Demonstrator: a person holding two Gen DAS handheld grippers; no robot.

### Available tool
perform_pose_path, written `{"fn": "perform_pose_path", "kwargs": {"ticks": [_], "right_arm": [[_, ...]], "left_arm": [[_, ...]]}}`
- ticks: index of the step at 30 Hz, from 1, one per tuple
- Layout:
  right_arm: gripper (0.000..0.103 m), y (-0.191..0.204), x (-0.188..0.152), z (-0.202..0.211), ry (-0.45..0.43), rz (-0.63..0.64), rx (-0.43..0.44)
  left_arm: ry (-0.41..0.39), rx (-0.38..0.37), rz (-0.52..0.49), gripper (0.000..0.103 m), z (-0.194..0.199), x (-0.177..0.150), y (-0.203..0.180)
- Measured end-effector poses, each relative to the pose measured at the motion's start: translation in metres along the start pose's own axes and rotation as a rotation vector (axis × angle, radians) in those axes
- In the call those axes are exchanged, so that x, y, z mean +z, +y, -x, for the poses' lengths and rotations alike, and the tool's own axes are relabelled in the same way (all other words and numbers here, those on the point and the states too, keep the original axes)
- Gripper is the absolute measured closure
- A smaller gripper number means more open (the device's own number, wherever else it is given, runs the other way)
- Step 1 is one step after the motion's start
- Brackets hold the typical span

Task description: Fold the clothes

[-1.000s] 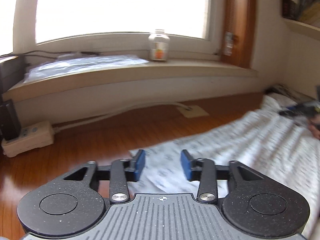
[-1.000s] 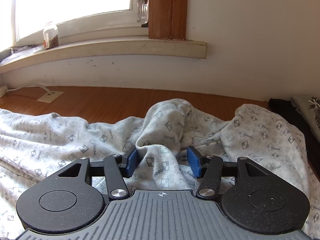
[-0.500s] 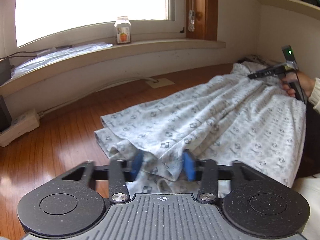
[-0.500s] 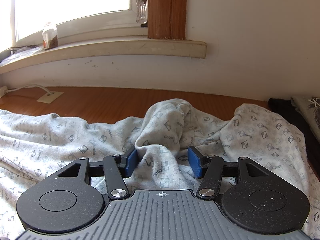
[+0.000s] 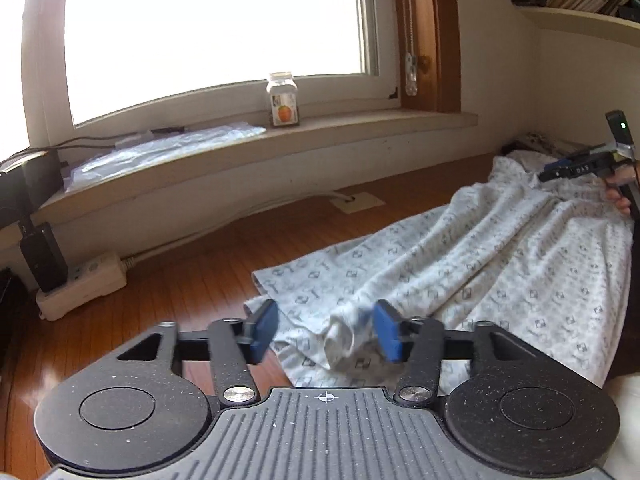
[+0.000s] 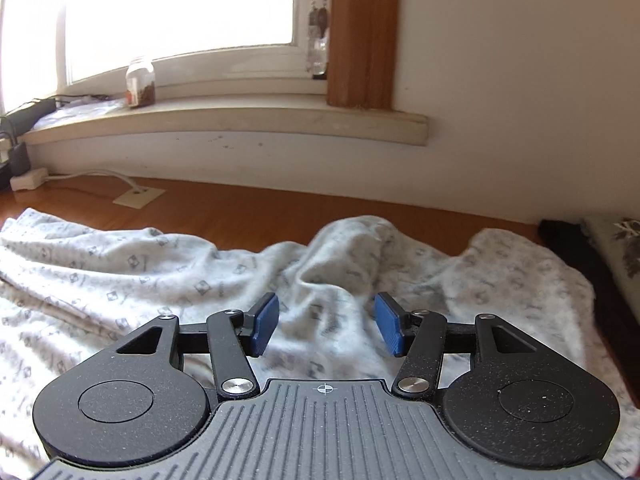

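While the left gripper (image 5: 326,334) hovers low, jaws wide and holding nothing, a bunched edge of the patterned garment (image 5: 480,264) lies between its pads on the wooden floor (image 5: 192,280) — the right gripper (image 6: 326,328) hangs likewise spread and empty over rumpled cloth.

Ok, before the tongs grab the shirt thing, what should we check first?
1. Left tongs open: ok.
2. Right tongs open: ok.
3. Cloth fold between the left tongs' pads: ok, a bunched edge of the patterned garment sits there.
4. Cloth between the right tongs' pads: ok, a raised ridge lies ahead.
5. Garment flat: not ok, it is wrinkled and bunched.
6. Wooden surface beside the garment clear for folding: ok; the power strip sits apart.
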State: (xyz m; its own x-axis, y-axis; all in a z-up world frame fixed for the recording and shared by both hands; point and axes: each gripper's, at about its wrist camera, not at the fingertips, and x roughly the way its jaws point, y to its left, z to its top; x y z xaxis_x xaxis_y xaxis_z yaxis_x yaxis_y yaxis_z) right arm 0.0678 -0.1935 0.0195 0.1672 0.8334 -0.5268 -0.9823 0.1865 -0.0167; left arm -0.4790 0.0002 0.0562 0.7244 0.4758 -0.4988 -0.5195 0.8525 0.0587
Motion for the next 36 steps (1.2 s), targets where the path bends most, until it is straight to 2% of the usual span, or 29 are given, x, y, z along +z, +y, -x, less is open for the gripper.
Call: {"fn": "perform_pose_path", "kwargs": {"ticks": [2, 5, 7, 9, 16, 23, 36], "right_arm": [[0.042, -0.003, -0.004, 0.005, -0.005, -0.013, -0.002], [0.041, -0.003, -0.007, 0.002, 0.005, -0.016, -0.003], [0.041, -0.002, -0.008, -0.003, 0.016, -0.014, -0.002], [0.041, -0.001, -0.010, -0.007, 0.027, -0.012, -0.002], [0.034, 0.001, -0.013, -0.022, 0.061, -0.011, -0.001], [0.033, 0.003, -0.012, -0.028, 0.073, -0.012, -0.019], [0.032, 0.007, 0.021, -0.085, 0.091, -0.059, -0.013]], "left_arm": [[-0.032, -0.032, 0.042, 0.023, 0.000, 0.008, -0.004], [-0.042, -0.066, 0.062, 0.022, -0.013, 0.024, -0.019], [-0.051, -0.089, 0.054, 0.017, -0.028, 0.035, -0.035], [-0.030, -0.117, 0.049, 0.004, -0.049, 0.039, -0.051], [0.044, -0.216, 0.029, 0.002, -0.121, 0.049, -0.104], [0.161, -0.127, -0.069, 0.005, -0.150, 0.041, -0.123], [0.180, -0.104, -0.013, 0.003, -0.186, 0.058, -0.062]]}}
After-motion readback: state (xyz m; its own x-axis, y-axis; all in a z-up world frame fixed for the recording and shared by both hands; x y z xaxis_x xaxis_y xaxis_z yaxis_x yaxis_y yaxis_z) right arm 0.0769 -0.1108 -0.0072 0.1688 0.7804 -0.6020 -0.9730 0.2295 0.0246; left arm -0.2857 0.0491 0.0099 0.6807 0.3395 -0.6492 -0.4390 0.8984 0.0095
